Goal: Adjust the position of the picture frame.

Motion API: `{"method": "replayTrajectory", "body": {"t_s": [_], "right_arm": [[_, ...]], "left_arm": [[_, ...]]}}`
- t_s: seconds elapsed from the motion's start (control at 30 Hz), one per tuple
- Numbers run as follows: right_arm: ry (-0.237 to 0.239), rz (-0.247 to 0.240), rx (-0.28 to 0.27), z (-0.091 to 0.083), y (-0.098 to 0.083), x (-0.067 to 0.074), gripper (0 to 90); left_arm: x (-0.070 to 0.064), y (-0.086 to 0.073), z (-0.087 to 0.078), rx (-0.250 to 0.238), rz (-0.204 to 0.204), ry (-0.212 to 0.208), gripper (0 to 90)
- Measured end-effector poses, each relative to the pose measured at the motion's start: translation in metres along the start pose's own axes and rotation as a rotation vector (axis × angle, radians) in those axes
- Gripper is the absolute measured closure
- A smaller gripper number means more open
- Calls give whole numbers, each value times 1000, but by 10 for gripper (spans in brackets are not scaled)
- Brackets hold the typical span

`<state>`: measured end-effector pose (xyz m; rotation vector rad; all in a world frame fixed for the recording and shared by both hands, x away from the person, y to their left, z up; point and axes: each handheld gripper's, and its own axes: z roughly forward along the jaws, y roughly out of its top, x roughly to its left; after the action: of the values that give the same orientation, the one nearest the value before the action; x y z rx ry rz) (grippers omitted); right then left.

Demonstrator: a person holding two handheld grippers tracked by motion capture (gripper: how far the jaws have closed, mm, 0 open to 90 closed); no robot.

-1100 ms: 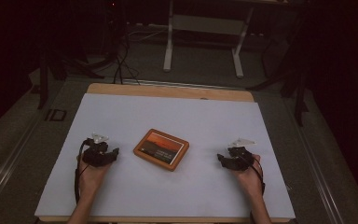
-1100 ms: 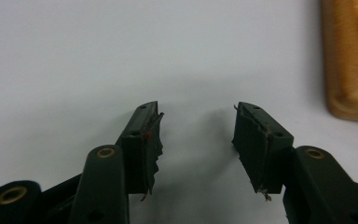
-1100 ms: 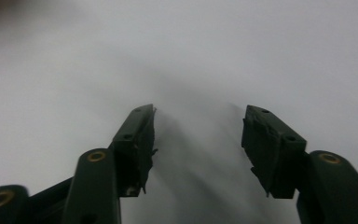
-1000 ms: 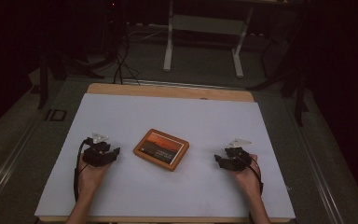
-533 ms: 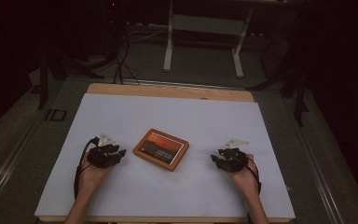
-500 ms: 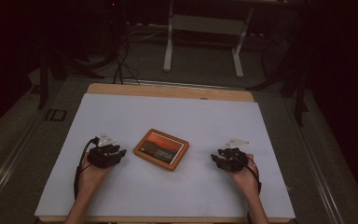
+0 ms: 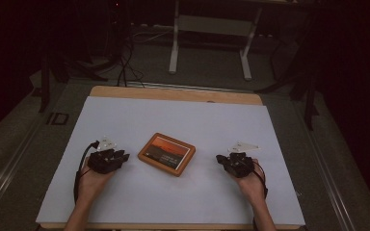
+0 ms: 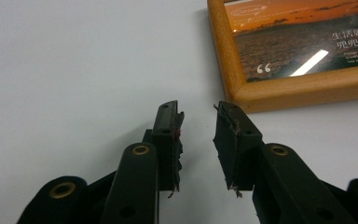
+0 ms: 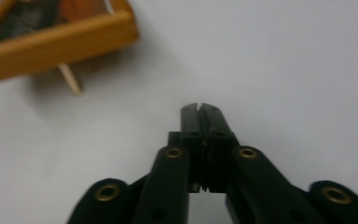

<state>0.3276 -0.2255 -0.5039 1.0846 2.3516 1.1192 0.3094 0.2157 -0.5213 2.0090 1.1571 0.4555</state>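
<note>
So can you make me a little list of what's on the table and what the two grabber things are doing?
thing in the middle: wooden picture frame with a sunset photo, lying flat
table cover: white sheet
left gripper: jaws apart, have just been closing, nothing between them, near the frame's corner
right gripper: jaws have just closed, empty
frame touched: no

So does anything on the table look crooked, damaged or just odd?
The photo frame lies askew to the table edges, one edge propped off the surface by its stand. The left gripper pads look frayed.
</note>
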Motion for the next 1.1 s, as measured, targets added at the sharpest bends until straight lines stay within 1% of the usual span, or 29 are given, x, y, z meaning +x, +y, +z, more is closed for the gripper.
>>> {"method": "replayTrajectory", "body": {"t_s": [0.07,0.17,0.3,0.33,0.4,0.47,0.57,0.6,0.63,0.77,0.87,1.1], "right_arm": [[22,-9,-14,-2,3,5,899],[41,-32,-25,-3,9,14,899],[69,-51,-37,-2,15,23,898],[69,-51,-37,-2,15,23,898],[84,-55,-43,-2,18,27,898],[98,-52,-48,-2,20,29,898],[114,-47,-55,-2,21,31,898],[137,-44,-60,-1,25,34,899],[143,-45,-62,-1,26,35,898],[170,-61,-68,1,32,40,899],[195,-69,-69,4,36,45,899],[237,-93,-56,12,40,59,898]], "left_arm": [[1,0,0,-5,-4,-13,679],[1,0,-1,-6,-9,-28,667],[1,0,0,-11,-14,-44,653],[1,0,0,-11,-14,-44,650],[0,0,0,-4,-14,-49,646],[1,0,0,-5,-8,-53,641],[3,1,-1,-5,-11,-53,639],[3,1,-1,-7,-13,-56,640],[4,1,-2,-8,-13,-56,640],[5,0,-3,-12,-12,-58,632],[5,0,-2,-3,-12,-57,629],[4,0,-2,2,-7,-63,625]]}}
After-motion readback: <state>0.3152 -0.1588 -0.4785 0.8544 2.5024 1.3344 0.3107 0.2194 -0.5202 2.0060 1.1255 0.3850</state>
